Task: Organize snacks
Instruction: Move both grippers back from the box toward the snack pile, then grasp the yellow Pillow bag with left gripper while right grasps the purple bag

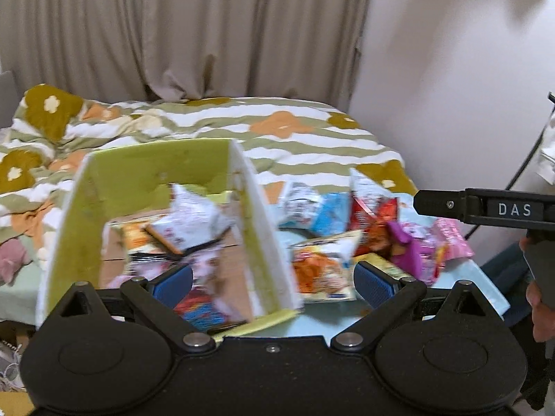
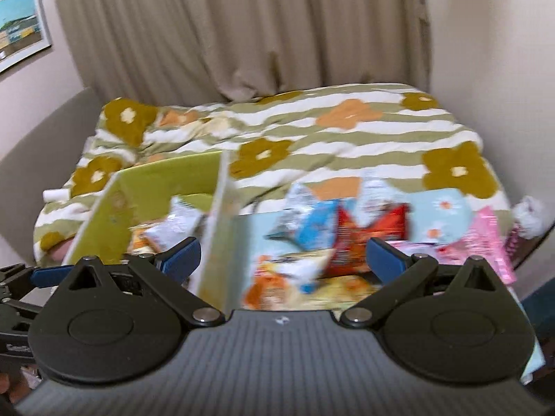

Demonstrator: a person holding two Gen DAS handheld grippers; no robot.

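A green cardboard box point(image 1: 138, 176) point(image 2: 152, 187) with white outer walls stands open on the left and holds several snack packets point(image 1: 194, 222). More packets lie in a heap to its right on a light blue cloth point(image 1: 485, 287): an orange one point(image 1: 322, 267) point(image 2: 277, 277), a red one point(image 1: 374, 222) point(image 2: 367, 235), a blue and white one point(image 1: 312, 208) point(image 2: 308, 222) and pink ones point(image 1: 447, 239) point(image 2: 485, 239). My left gripper point(image 1: 274, 284) is open above the box's right wall, empty. My right gripper point(image 2: 282, 256) is open over the heap, empty.
A bed with a green and white striped, flowered duvet point(image 1: 277, 128) point(image 2: 312, 128) lies behind, with beige curtains point(image 1: 190, 27) beyond. The right gripper's black body point(image 1: 485, 208) juts in at the right of the left wrist view. A framed picture point(image 2: 20, 27) hangs on the left wall.
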